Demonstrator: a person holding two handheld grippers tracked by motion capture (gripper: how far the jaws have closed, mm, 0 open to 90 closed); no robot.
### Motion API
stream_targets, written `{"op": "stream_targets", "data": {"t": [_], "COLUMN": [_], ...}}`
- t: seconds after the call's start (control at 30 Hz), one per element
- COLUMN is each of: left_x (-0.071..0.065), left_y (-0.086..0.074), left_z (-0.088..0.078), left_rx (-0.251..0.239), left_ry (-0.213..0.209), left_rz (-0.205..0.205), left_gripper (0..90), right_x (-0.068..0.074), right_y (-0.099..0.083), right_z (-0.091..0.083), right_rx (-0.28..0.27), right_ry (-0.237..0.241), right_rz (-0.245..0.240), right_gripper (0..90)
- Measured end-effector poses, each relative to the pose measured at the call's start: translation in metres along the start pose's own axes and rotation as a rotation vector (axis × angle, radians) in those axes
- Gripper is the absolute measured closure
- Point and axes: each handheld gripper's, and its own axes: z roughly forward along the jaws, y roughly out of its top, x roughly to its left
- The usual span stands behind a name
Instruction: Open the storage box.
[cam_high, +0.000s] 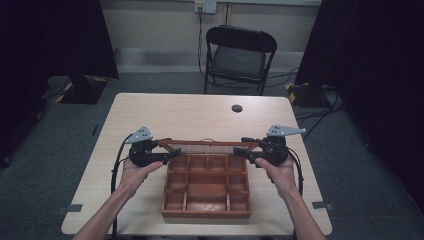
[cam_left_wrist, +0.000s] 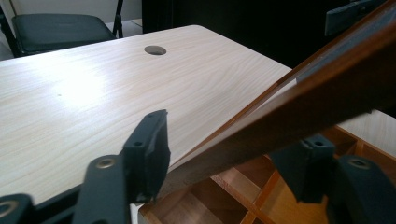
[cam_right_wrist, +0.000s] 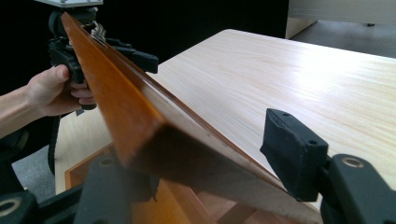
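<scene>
Person's left gripper (cam_high: 167, 156) and right gripper (cam_high: 246, 151) each straddle one end of hinged brown wooden lid (cam_high: 210, 143) of compartmented brown wooden box (cam_high: 206, 212), near front edge of light wood-grain table (cam_high: 190, 112). Lid half-raised, tilted over box's far side. Left jaws astride lid edge, one pad touching, other apart: not clamped. Right jaws likewise loose around lid end. Two-ended hold likely keeps lid level while swinging. No readable writing or brand.

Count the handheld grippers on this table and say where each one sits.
2. The left gripper is at the left end of the wooden box's raised lid. The right gripper is at the lid's right end. The lid lies between each pair of jaws. None appears hidden.
</scene>
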Motion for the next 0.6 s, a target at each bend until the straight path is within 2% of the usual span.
{"op": "stream_targets", "data": {"t": [0.07,0.23,0.6], "left_x": [0.0,0.001,0.007], "left_y": [0.001,0.007,0.008], "left_z": [0.0,0.003,0.005], "left_rx": [0.002,0.01,-0.005], "left_ry": [0.002,0.011,0.016], "left_rz": [0.009,0.019,0.008], "left_gripper": [43.0,45.4,47.4], "right_x": [-0.001,-0.008,-0.02], "right_y": [0.0,0.002,0.0], "right_z": [0.0,0.003,0.008], "right_rx": [-0.002,-0.022,-0.022], "right_ry": [-0.001,-0.01,-0.022], "right_rz": [0.002,0.015,0.029], "right_gripper": [40.7,41.6,44.0]}}
